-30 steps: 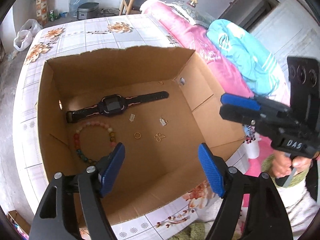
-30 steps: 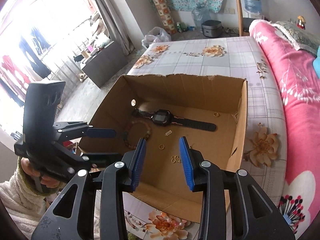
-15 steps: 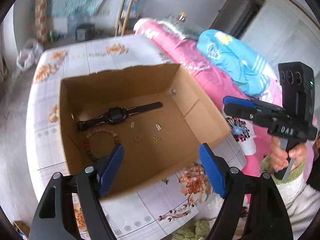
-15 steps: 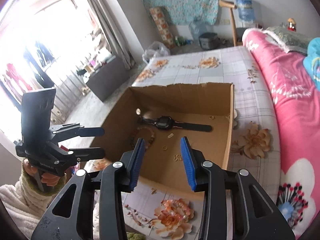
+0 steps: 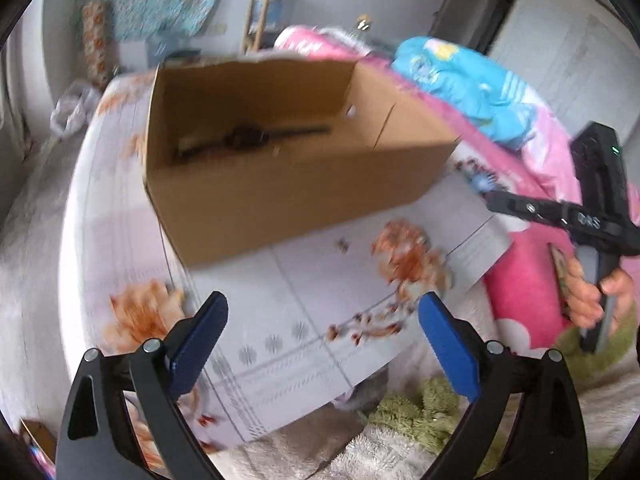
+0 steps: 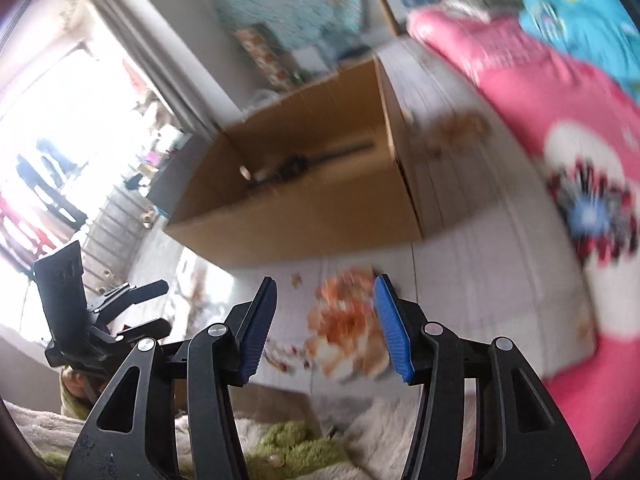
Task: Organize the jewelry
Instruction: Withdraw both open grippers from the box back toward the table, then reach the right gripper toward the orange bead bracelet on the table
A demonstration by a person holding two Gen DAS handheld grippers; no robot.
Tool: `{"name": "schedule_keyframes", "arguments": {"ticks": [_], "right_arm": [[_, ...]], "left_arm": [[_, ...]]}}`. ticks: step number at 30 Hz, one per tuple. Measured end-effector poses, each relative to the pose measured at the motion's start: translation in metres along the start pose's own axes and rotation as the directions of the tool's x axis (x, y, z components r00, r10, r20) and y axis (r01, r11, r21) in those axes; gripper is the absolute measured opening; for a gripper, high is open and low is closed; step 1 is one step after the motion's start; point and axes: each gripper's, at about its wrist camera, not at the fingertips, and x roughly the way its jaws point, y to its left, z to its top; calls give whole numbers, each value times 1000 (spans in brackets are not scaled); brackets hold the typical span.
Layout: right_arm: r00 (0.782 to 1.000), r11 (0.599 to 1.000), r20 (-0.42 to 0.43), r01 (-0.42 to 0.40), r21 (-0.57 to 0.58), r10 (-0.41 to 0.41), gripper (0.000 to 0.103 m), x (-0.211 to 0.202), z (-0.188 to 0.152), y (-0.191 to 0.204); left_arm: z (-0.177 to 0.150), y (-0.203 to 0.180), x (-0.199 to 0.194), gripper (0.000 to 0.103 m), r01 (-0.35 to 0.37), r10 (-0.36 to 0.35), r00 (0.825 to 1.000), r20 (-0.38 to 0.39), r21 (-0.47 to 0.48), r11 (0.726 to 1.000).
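The task looked close to finished, or at a pause: both grippers hung low over the near edge of the flowered sheet (image 5: 320,280), clear of the cardboard box (image 5: 288,184), and neither carried anything. The left gripper (image 5: 322,340) had its blue pads spread wide over bare sheet; the right gripper (image 6: 325,326) had its jaws parted too, somewhat narrower, with only a printed orange flower behind the gap. The one piece of jewelry that could be made out was the black watch (image 5: 250,138), lying stretched out on the box floor toward the far wall; in the right wrist view the same watch (image 6: 298,166) showed as a dark streak deep in the box. Whether smaller pieces lay with it could not be told, because the box's near wall hid most of the floor and both views were smeared by motion. No jewelry showed on the sheet outside the box, though a small dark speck (image 5: 341,245) near the box's front wall was too blurred to name. So the gathering into the box seemed done, and any sorting inside it remained an open question. As for writing, the side of the right gripper (image 5: 560,216) bore a short white marking, perhaps "DAS", too blurred to be sure; nothing else readable appeared.
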Motion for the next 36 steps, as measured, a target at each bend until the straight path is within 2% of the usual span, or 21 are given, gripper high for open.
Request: {"name": "schedule_keyframes", "arguments": {"ticks": [3,9,13,20,29,36], "right_arm": [[997,998,-39,62,25,-61,49,18,-12,-2],[977,979,-59,204,-11,-204,44,44,-9,3],[975,976,-62,210,-64,-214,41,55,-10,15],[976,962,-82,183,-201,-203,39,79,-15,41],[974,954,-126,149,-260,-187,32,102,-17,50],[967,937,-137,166,-306,-215,31,122,-8,61]], "left_arm": [[-9,7,30,94,-39,36,998,-52,-50,998],[-8,5,72,94,-137,131,983,-130,-45,989],[0,-1,81,94,-169,163,977,-135,-35,985],[3,-15,98,97,-268,273,951,-148,52,962],[6,-18,99,97,-271,275,950,-146,44,962],[6,-13,97,98,-276,278,950,-141,38,960]]}}
